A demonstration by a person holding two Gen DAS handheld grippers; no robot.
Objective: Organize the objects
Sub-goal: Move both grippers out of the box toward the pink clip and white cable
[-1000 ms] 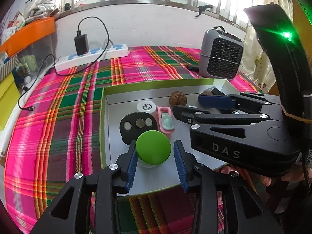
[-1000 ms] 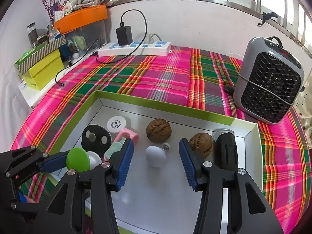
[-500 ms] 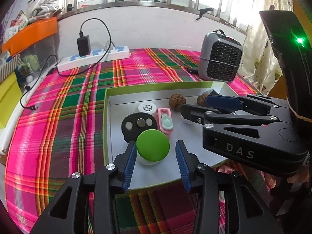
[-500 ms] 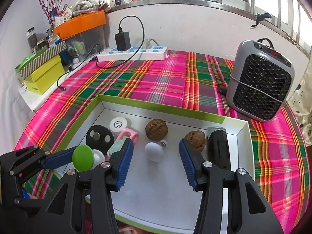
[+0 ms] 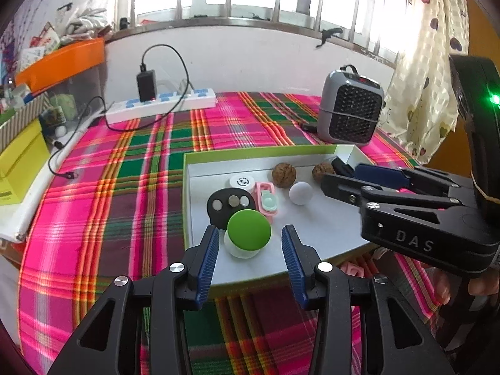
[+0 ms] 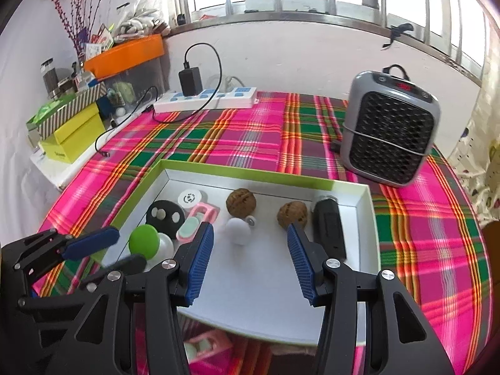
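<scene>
A green-rimmed white tray [image 5: 325,225] [image 6: 268,278] holds a green-topped white mushroom piece [image 5: 248,232] [image 6: 148,243], a black disc [image 5: 226,203], a pink case [image 5: 267,201], a white round tin [image 5: 241,182], a white ball [image 5: 300,192] [image 6: 238,230], two walnuts [image 5: 283,175] [image 6: 241,203] and a black cylinder [image 6: 328,225]. My left gripper [image 5: 250,250] is open, jaws either side of the mushroom piece without touching it. My right gripper [image 6: 250,256] is open and empty above the tray's near part, behind the white ball.
A grey heater [image 6: 389,131] stands at the back right on the plaid cloth. A white power strip [image 5: 162,104] with a charger lies along the back wall. Yellow boxes [image 6: 75,136] and an orange bin [image 6: 125,54] sit at the left. A pink object [image 6: 203,347] lies below the tray's near edge.
Both grippers have drawn back and up from the tray. The left jaws have opened wider around the green-topped piece, which stays on the tray. The right gripper stays open.
</scene>
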